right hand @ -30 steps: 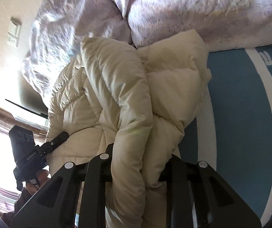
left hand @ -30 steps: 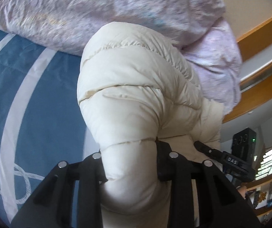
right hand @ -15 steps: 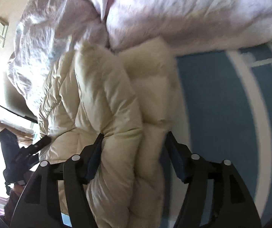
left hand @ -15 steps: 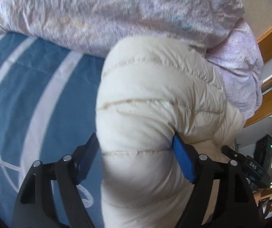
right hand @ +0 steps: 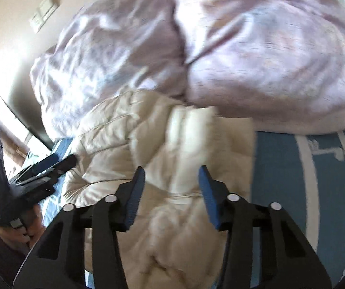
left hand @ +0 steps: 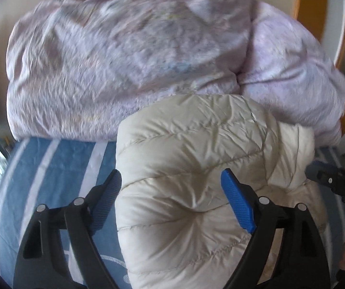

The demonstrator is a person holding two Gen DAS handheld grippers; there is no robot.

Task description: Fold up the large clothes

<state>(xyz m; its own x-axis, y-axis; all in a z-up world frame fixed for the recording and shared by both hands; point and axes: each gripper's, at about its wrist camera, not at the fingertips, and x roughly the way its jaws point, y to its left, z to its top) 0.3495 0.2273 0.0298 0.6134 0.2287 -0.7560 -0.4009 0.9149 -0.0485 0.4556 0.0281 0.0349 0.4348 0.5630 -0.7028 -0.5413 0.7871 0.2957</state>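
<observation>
**Operator:** Both grippers have let go since the earlier frame, where each pinched a roll of the cream puffer jacket (left hand: 196, 192). I now have the left gripper (left hand: 171, 201) standing wide and opening, its blue pads (left hand: 238, 204) clear of the fabric, though a bulge lies between them. The right gripper (right hand: 171, 192) is narrower and closing, pads off the cloth.

**Observer:** Where does the jacket lie?

**Operator:** Bundled on the blue striped bed (left hand: 59, 168), its far edge touching the lilac duvet (left hand: 129, 55).

**Observer:** Which step is this?

**Operator:** I judge one fold just released and hands pulling away. Next I must find a fresh edge, likely the near hem, grip through the puffy layers and press them flat, since down springs back.
</observation>
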